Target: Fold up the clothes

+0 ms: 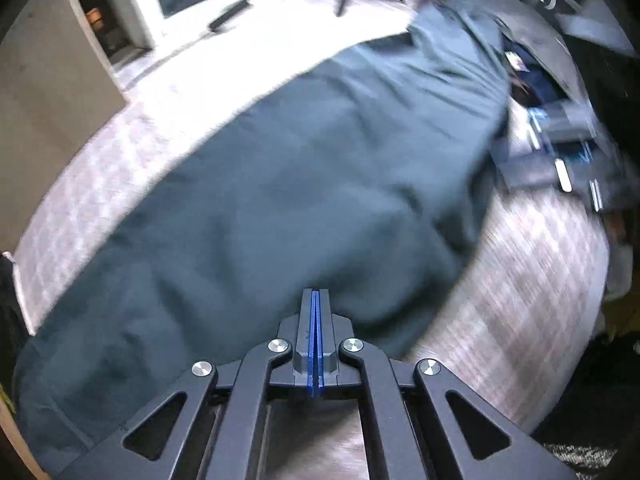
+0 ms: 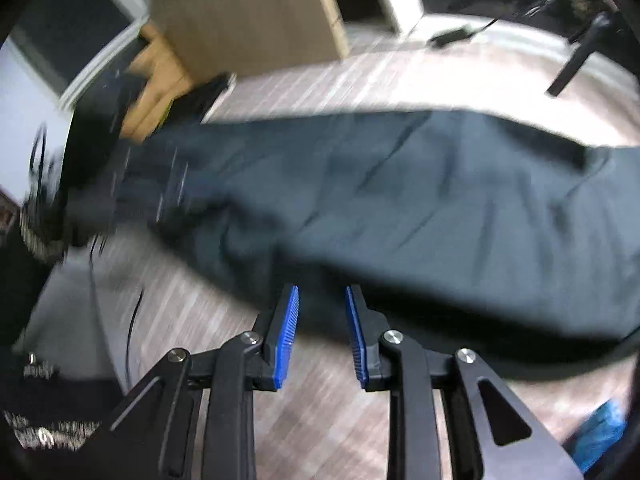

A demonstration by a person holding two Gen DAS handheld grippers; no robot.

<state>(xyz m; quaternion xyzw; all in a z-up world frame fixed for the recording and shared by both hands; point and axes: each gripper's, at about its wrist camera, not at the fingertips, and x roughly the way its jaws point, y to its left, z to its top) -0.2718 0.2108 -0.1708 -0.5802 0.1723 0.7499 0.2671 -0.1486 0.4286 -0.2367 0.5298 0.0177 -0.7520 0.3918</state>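
Best to take the near hem squarely, both sides together, and lift evenly. The left gripper (image 1: 316,294) is fully closed, cloth not visibly between its pads; the right gripper (image 2: 322,294) stands apart, empty. The dark teal, wrinkled cotton garment (image 1: 280,184) lies flat on the pale patterned bedspread (image 1: 520,280), stretching toward two o'clock.

Pale patterned bedcover (image 1: 532,280), brightly lit at its far side; dark teal garment (image 1: 304,168) spread lengthwise across it; small dark oblong object (image 1: 230,14) lying near the far edge.
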